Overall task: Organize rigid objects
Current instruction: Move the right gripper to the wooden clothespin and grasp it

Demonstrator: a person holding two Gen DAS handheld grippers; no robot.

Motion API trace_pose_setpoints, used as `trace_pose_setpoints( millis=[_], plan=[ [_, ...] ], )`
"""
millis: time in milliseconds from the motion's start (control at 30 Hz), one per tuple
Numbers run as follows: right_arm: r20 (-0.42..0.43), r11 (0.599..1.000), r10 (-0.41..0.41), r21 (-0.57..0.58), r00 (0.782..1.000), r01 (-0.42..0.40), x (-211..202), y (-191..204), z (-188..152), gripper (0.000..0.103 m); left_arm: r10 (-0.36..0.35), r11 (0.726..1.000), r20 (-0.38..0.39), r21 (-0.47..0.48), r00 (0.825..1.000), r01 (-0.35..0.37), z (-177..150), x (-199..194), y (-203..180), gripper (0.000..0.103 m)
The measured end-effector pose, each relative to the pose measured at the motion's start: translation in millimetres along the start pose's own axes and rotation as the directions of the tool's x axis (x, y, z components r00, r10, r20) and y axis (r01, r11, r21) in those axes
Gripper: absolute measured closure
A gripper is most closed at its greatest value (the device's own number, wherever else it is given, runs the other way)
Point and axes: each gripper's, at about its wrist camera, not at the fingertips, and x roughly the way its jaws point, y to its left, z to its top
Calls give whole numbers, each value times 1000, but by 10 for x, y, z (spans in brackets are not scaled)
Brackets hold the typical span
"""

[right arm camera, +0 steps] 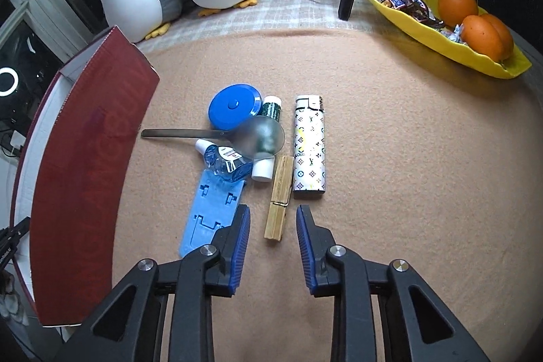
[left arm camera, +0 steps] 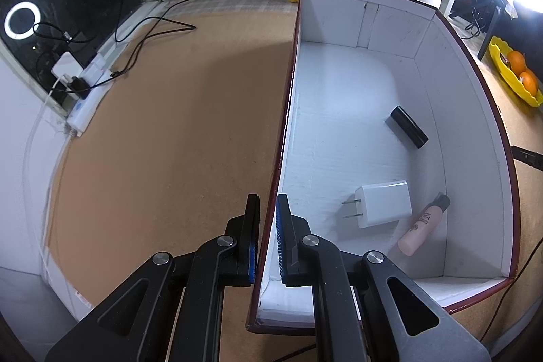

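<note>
- Two grippers: the left gripper (left arm camera: pixel 268 240) is clamped on the box (left arm camera: pixel 475 131) wall.
- The right gripper (right arm camera: pixel 273 246) has its fingers apart astride the clothespin (right arm camera: pixel 279 197) beside the lighter (right arm camera: pixel 309 143); not yet pinching.
- Light, stiff wood; I'd grip its long sides.

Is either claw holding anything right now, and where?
Left claw clamps the box's side wall near its corner. Right claw holds nothing, open around the wooden clothespin.
</note>
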Motion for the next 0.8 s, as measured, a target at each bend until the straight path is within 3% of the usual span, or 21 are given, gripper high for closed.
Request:
trace_pose_setpoints(
  millis=[533, 800],
  plan=[
    [-57, 997, -67, -45, 996, 64, 209, 16, 111, 92, 4, 1000, -3, 2, 1000, -4, 6, 15, -11, 95],
    [-43, 998, -59, -30, 997, 58, 101, 11, 48, 92, -14, 1000, 1, -9, 1000, 14, 16, 37, 27, 95]
  ],
)
